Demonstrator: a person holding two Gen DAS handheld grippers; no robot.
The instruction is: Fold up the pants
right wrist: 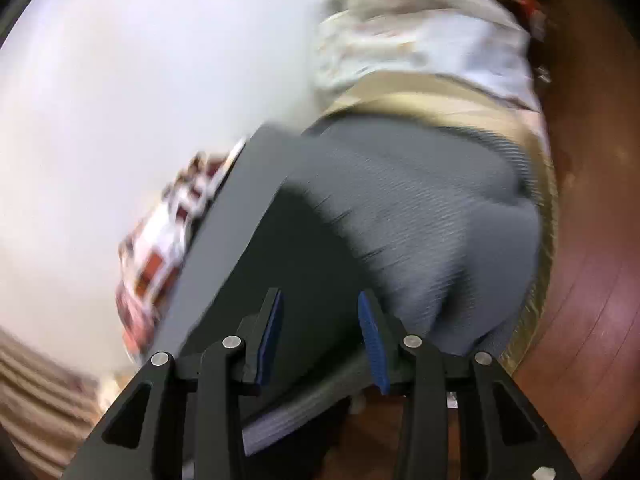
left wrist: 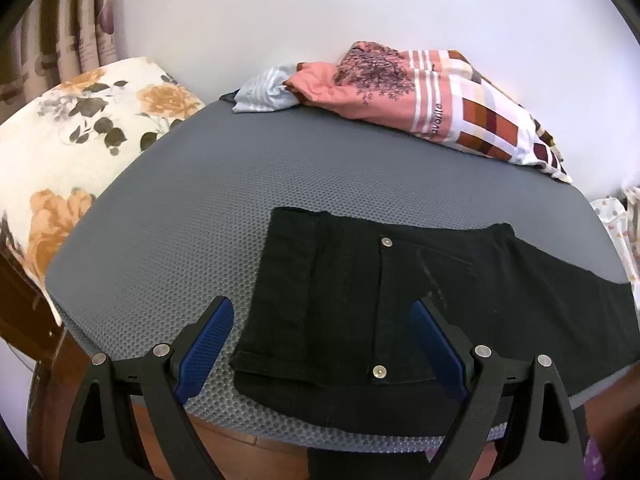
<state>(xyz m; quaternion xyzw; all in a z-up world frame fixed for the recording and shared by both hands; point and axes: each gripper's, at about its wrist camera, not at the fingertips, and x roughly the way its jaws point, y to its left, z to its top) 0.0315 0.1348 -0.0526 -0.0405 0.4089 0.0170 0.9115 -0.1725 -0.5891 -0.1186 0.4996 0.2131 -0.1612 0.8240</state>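
Left wrist view is the clear one: black pants (left wrist: pixel 400 304) lie flat on a grey mat (left wrist: pixel 180 220) on the worktop, partly folded — one leg end is doubled over on the left, and the rest runs off to the right. Two metal snaps show on a flap near the middle. The near edge of the pants hangs a bit over the mat's front edge. The left hand-held gripper (left wrist: pixel 322 312) hovers just above that near edge with its blue pads (left wrist: pixel 204 348) spread wide, holding nothing; the left pad sits over bare mat, the right one over the fabric.

At the back of the mat there's a heap of clothes (left wrist: pixel 400 88) against the white wall, and a floral cushion (left wrist: pixel 80 128) sits off to the left.

Right wrist view is heavily blurred. The right hand-held gripper (right wrist: pixel 320 320) has its pads apart too — dark pants fabric (right wrist: pixel 312 260) shows between them, but I can't tell if it's touching. Grey mat (right wrist: pixel 440 220) and wooden floor (right wrist: pixel 592 240) lie beyond.
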